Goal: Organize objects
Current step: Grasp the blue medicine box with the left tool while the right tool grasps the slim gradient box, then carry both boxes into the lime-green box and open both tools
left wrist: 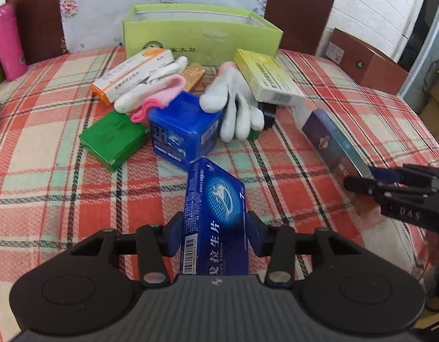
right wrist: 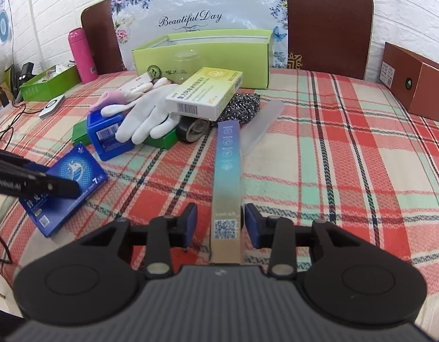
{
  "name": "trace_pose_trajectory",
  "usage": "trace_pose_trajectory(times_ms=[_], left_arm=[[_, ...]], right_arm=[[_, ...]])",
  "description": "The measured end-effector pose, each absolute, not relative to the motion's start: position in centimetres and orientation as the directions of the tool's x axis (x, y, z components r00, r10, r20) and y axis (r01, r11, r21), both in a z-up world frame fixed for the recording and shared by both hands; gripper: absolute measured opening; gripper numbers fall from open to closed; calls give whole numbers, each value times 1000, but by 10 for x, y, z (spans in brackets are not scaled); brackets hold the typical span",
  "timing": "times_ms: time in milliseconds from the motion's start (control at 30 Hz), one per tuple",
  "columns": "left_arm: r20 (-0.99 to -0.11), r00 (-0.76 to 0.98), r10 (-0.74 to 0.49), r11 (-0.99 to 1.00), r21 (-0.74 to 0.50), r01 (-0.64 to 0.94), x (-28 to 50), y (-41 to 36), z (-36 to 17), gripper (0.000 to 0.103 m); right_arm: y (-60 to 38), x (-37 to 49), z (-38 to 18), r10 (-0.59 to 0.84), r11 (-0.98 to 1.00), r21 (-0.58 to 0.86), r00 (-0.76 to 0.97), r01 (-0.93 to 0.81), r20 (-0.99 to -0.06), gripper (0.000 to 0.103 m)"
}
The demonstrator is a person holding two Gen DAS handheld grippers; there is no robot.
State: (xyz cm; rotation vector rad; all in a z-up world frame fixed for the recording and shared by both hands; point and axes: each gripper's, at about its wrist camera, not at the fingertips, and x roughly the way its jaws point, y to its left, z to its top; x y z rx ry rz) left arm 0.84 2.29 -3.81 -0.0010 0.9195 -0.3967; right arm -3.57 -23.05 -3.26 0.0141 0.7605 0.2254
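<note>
The sorting looks barely begun. The light green open box (left wrist: 202, 37) at the top centre of the left view seems the likely bin; what shows of its inside holds nothing, though most of its floor is hidden.

Just below it the pile is intact on the checked worktop (left wrist: 48, 171): white gloves (left wrist: 236, 99) draped over a blue tub (left wrist: 185, 125); a yellow carton (left wrist: 265, 74) leaning at the upper right of the heap; an orange-and-white carton (left wrist: 131, 71) at its upper left; a flat green box (left wrist: 114, 136) at its lower left; in the right view, a tape roll (right wrist: 192, 128) and a metal scourer (right wrist: 247, 105) tucked under and behind the yellow carton.

Only 2 items are in hand, both apart from the heap, at the lower centre of each view. The left claw (left wrist: 215, 228) appears to pinch the flat blue box (left wrist: 216, 199), a pad against each long side; the box tilts up and away, and the right view suggests its near end rests on the cloth. The right claw (right wrist: 220, 222) stands spread around the long slim box (right wrist: 228, 171); a clear gap shows on the box's left, so it is straddled, not gripped, and it lies on the worktop pointing at the pile.

Left to do, by my reading: carry these 2 to the green box; then clear every piece of the heap.
</note>
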Motion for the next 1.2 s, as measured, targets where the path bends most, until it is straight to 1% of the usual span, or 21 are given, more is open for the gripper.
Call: trace_pose_trajectory(times_ms=[133,200,233,267,300,367,467,600,733,767,833,967,1133,1200], left_arm=[[-772,535,-344,932,-212,293,14,28,-42,49],[-767,534,-356,927,-220,303,17,24,-42,47],[-761,534,-369,921,-223,319,17,22,-42,43],[-754,537,-377,916,-220,335,17,19,-41,41],[-748,545,-379,914,-209,348,16,16,-40,38],[-737,558,-382,909,-190,371,13,11,-36,32],[-723,545,-425,887,-210,412,11,6,-32,17],[-722,544,-428,875,-180,449,8,-7,-33,17],[-729,534,-428,872,-180,454,13,-12,-33,17],[-725,536,-433,871,-184,455,14,-10,-29,17],[-690,568,-449,865,-177,469,13,-5,-14,17],[-612,644,-459,863,-137,486,20,6,25,17],[-521,745,-417,892,-77,445,54,10,69,17],[-499,770,-397,904,-67,423,75,8,82,17]], right_arm=[[-227,-22,-33,209,976,96,703,-198,-680,36],[-224,-14,-37,211,975,99,698,-198,-684,36],[-223,-11,-40,213,975,102,692,-198,-690,35],[-223,-10,-43,216,975,110,688,-195,-693,33],[-224,-10,-46,212,976,111,682,-189,-699,23],[-228,-14,-49,219,975,135,685,-175,-695,22],[-240,-23,-49,230,973,181,687,-144,-689,21],[-253,-30,-46,206,977,188,695,-103,-689,21],[-259,-30,-45,196,978,194,698,-83,-689,21],[-261,-30,-42,205,975,207,703,-83,-681,21],[-263,-32,-32,222,969,226,728,-95,-649,21],[-265,-21,4,271,955,254,787,-150,-555,21],[-255,27,50,361,923,297,819,-245,-446,21],[-249,57,64,386,911,315,821,-267,-421,21]])
